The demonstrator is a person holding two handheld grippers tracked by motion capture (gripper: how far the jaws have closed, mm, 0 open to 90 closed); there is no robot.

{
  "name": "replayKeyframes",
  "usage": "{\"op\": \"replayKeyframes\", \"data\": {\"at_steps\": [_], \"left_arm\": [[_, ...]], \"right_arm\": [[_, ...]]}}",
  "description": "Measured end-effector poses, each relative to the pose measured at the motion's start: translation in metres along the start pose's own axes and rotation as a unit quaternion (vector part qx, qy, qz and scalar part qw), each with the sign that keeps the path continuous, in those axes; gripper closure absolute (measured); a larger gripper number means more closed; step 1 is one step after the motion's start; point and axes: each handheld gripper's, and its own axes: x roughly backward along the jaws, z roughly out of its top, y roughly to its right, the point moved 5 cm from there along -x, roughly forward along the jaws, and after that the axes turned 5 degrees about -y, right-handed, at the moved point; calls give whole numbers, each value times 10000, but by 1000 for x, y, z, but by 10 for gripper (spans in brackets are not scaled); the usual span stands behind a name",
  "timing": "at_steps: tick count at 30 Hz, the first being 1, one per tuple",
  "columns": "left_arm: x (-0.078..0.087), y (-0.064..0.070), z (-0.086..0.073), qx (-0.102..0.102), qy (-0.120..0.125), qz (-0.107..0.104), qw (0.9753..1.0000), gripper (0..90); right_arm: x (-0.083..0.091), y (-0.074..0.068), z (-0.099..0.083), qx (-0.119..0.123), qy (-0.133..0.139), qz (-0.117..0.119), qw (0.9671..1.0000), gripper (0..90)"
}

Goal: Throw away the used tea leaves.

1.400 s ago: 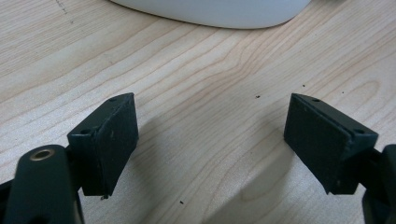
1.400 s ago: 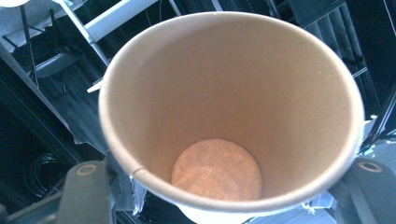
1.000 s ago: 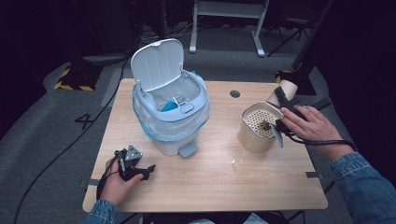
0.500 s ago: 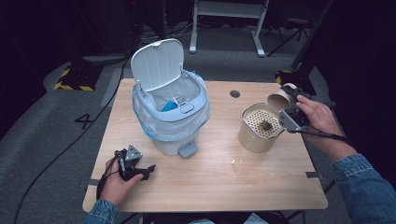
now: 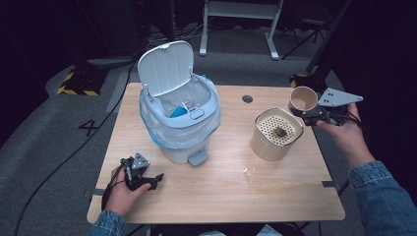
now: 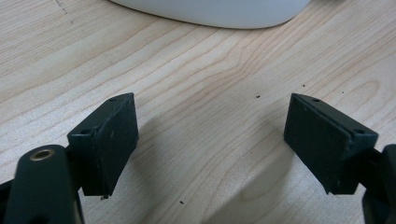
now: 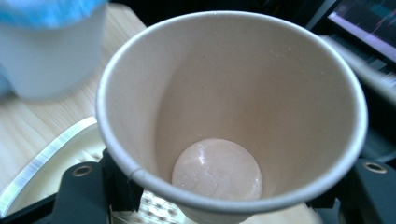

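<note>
The right gripper (image 5: 309,114) has its fingers closed on a paper cup (image 5: 303,99), held tilted beside the strainer canister (image 5: 276,134). The left gripper (image 5: 142,178) rests open on the tabletop (image 5: 231,187). A tight squeeze could crush the thin cup, so it slips out.

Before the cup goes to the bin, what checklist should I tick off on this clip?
1. Paper cup held by the right tongs: ok, jaws on either side of its lower wall.
2. Cup empty: ok, bare wet bottom in the right gripper view.
3. Bin lid open: ok, tipped back.
4. Bin has room: ok, liner holds a few scraps.
5. Strainer can out of the path: cannot tell, it stands between cup and bin.
6. Left tongs clear: ok, open, low over the table in front of the bin.
</note>
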Motion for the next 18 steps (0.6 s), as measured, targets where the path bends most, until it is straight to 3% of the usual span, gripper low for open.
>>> {"op": "replayKeyframes", "data": {"at_steps": [2,4,8,11,14,18], "left_arm": [[0,0,0,-1,-1,0,10000,178],[0,0,0,7,-4,-10,10000,178],[0,0,0,7,-6,-9,10000,178],[0,-1,0,-33,0,18,10000,179],[0,0,0,4,-5,-8,10000,179],[0,0,0,1,0,-2,10000,179]], "right_arm": [[0,1,-4,-531,95,310,9981,314],[0,2,-8,-1002,179,515,9935,313],[0,2,-14,-1899,328,1083,9753,313],[1,0,-18,-2093,219,1307,9688,316],[3,-5,-19,-2075,85,1430,9677,316],[6,-12,-17,-2135,-15,1675,9625,317]]}}
